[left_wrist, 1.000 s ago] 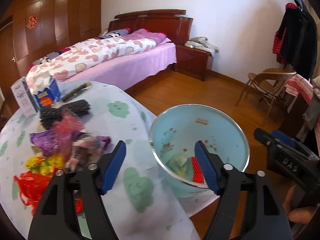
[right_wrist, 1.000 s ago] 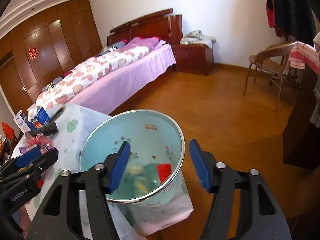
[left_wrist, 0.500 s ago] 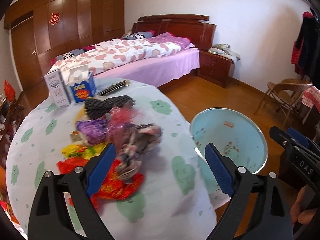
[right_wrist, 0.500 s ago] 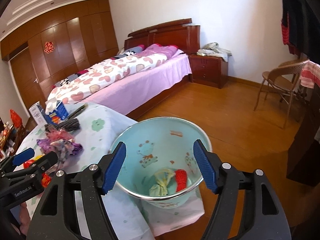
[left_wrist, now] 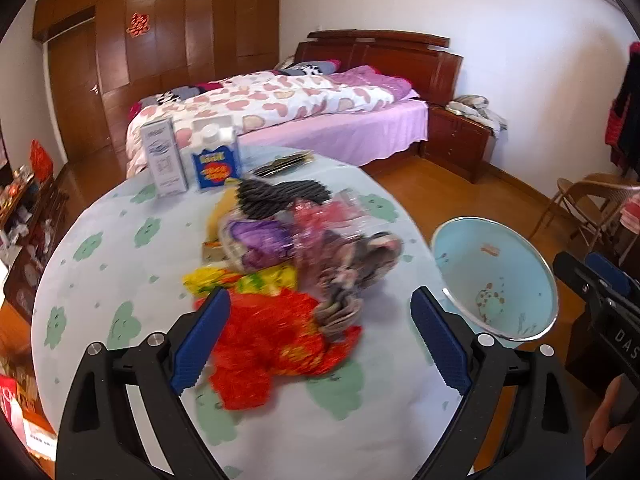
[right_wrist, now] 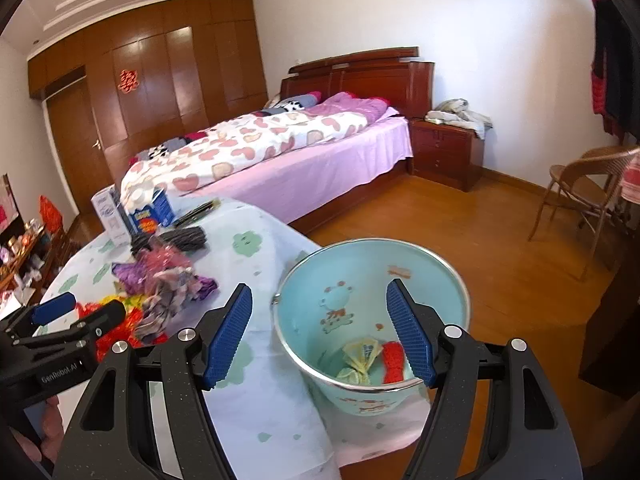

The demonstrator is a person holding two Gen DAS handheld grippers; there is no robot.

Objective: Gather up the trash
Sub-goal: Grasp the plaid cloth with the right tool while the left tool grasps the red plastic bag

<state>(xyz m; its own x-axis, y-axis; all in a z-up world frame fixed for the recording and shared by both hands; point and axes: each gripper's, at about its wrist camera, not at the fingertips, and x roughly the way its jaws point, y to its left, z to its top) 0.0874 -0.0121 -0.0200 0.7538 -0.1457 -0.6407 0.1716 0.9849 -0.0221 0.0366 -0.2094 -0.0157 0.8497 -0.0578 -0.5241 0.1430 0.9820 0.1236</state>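
Note:
A pile of trash lies on the round table: a red wrapper point(left_wrist: 272, 340), a yellow wrapper point(left_wrist: 240, 280), purple and pink wrappers point(left_wrist: 260, 240) and a black mesh piece point(left_wrist: 280, 194). My left gripper point(left_wrist: 316, 344) is open and empty, just above the red wrapper. A light blue bucket point(right_wrist: 372, 280) stands at the table's right edge, with a yellow wrapper point(right_wrist: 360, 356) and a red piece point(right_wrist: 392, 364) inside. My right gripper point(right_wrist: 320, 336) is open and empty, over the bucket's near rim. The bucket also shows in the left wrist view point(left_wrist: 496, 276).
Two cartons point(left_wrist: 192, 156) stand at the table's far side. A bed point(left_wrist: 320, 120) lies beyond the table, with a nightstand point(left_wrist: 460, 148) and a chair point(right_wrist: 580, 196) on the wooden floor. A cluttered shelf point(left_wrist: 24, 208) is at the left.
My left gripper has swung left from over the bucket to over the trash pile. My right gripper has stayed over the bucket and pulled back slightly. Both stay open.

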